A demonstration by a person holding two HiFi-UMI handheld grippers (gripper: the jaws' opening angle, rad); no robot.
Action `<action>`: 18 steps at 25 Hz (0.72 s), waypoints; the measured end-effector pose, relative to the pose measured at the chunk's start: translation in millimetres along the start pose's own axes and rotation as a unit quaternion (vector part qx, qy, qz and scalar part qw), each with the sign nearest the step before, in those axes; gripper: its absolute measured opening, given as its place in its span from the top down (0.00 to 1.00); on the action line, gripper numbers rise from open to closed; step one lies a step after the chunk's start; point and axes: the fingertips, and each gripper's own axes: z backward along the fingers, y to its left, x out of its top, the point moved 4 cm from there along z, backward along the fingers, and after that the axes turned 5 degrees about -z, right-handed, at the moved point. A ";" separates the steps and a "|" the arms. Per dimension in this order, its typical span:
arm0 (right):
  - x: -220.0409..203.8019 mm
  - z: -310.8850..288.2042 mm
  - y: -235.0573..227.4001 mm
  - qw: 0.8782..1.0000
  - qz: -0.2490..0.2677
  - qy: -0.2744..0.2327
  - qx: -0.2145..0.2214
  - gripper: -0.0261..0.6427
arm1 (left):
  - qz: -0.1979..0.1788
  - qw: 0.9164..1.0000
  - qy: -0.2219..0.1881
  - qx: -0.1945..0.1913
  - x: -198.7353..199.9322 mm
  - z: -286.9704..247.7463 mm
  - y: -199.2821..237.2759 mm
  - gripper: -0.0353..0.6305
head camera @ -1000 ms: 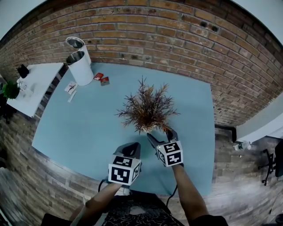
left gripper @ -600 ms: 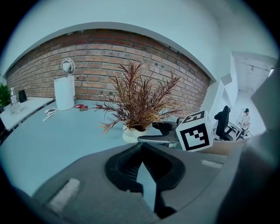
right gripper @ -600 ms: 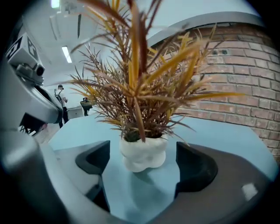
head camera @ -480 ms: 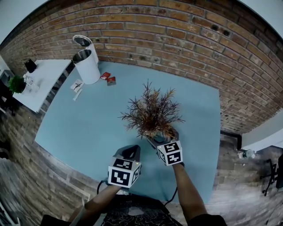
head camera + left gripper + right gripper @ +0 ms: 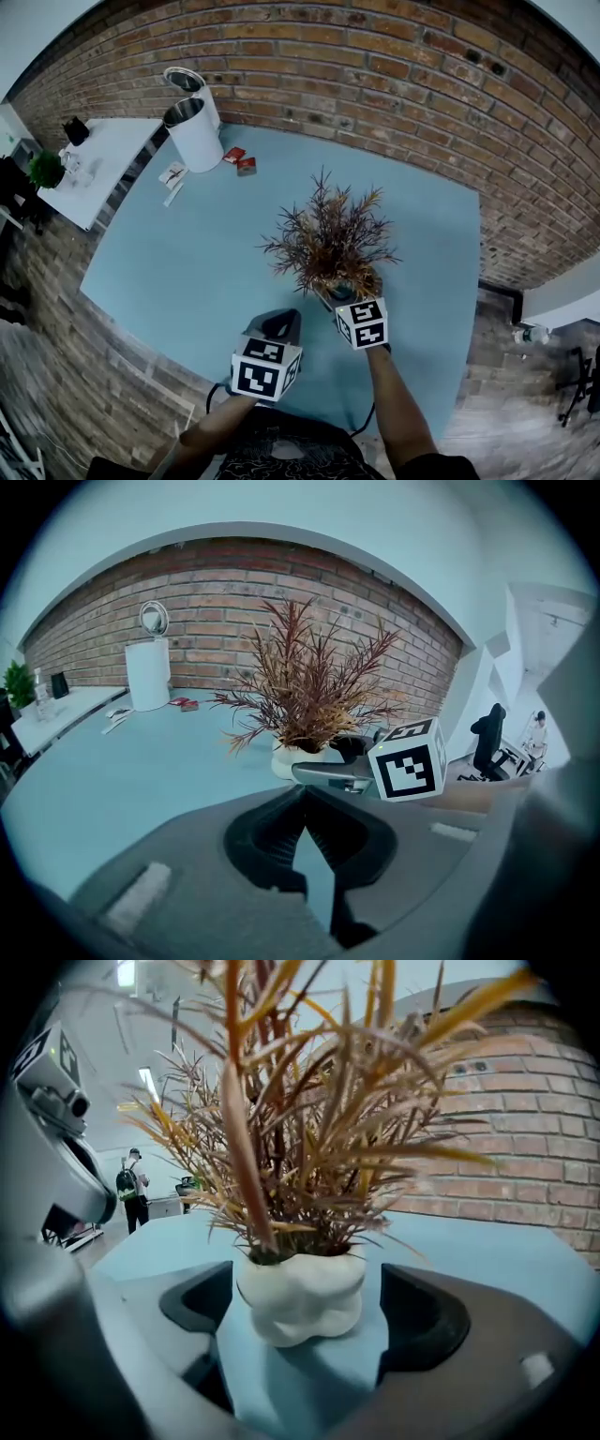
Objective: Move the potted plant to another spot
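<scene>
While the right gripper [image 5: 352, 292] has its jaws spreading wide around the pot, I'd say this is the bit where it could go sideways. The potted plant [image 5: 330, 246] stands on the blue table [image 5: 187, 272], right of the middle and toward the near side, well apart from the white canisters [image 5: 195, 131] at the far left. Its lumpy white pot [image 5: 300, 1297] sits between the open jaws with neither pad pressing on it, so nothing's holding it yet.

My worries:

- That pot is rounded and bumpy, not straight-sided. If the pads close on a bulge, I'd guess it squirts up or down out of the grip.
- It looks top-heavy (tall spiky reddish fronds, small base). A pinch low on the pot plus a quick lift and it could tip over the jaws.
- If one pad lands first, it'll just shove the pot across the table instead of pinching it.
- Fronds hang right over the gripper and could snag.

The left gripper [image 5: 304, 808] is pressed together on nothing, hanging just near-left of the pot. A swing to the left could knock the plant into it.
</scene>
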 end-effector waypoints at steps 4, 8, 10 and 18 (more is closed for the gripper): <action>-0.9 -5.4 1.4 1.000 0.001 0.007 0.001 0.26 | 0.005 1.000 0.006 0.009 -2.0 2.3 5.0 0.95; -0.1 -6.7 0.7 1.000 0.000 0.010 -0.001 0.30 | 0.009 1.000 0.005 0.012 -0.6 3.5 8.3 0.95; -0.7 -6.9 1.8 1.000 0.000 0.012 -0.001 0.30 | 0.011 1.000 0.004 0.010 -0.6 2.5 8.2 0.95; -2.0 -6.0 2.8 1.000 -0.005 0.018 -0.013 0.31 | 0.007 1.000 0.000 -0.001 -4.7 2.1 12.3 0.95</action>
